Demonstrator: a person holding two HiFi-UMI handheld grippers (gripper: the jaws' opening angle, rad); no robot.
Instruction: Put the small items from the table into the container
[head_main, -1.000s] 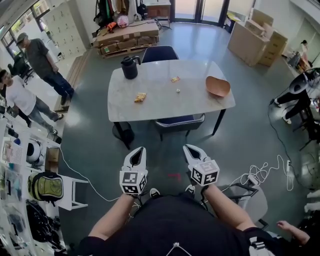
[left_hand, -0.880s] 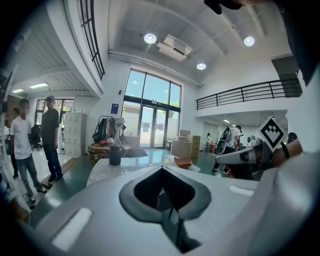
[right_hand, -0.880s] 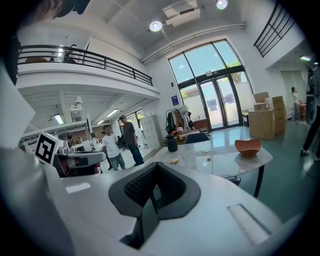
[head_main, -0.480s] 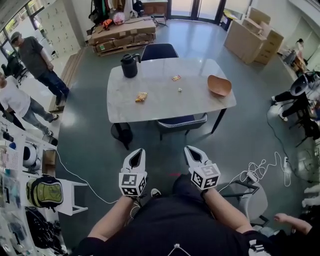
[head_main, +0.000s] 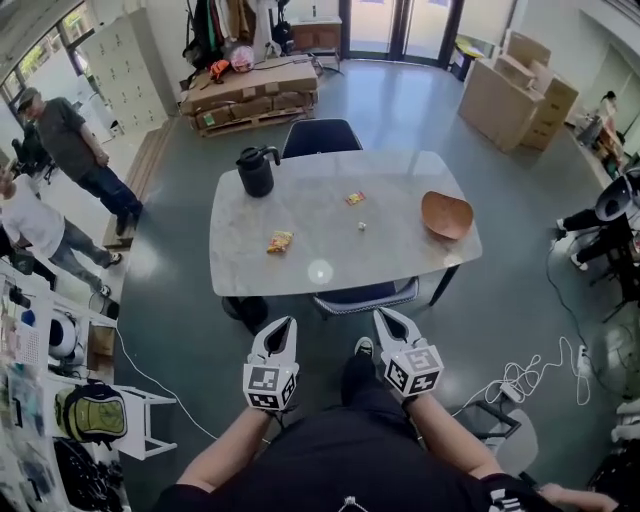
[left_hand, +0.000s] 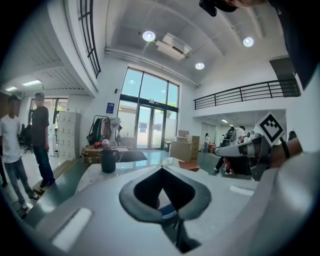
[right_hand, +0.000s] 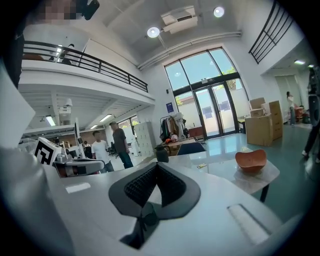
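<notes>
A marble table stands ahead of me. On it lie an orange snack packet, a smaller packet and a tiny white item. An orange bowl sits at its right end, also seen in the right gripper view as the bowl. My left gripper and right gripper hover side by side short of the table's near edge, both shut and empty. The left gripper and right gripper point level toward the table.
A black jug stands at the table's far left corner. Blue chairs are tucked in at the near side and far side. Two people stand at the left. Cables trail on the floor at the right; a backpack rests lower left.
I have walked toward the table: it sits lower and larger in the head view, and both shut grippers have come close to its near edge.
</notes>
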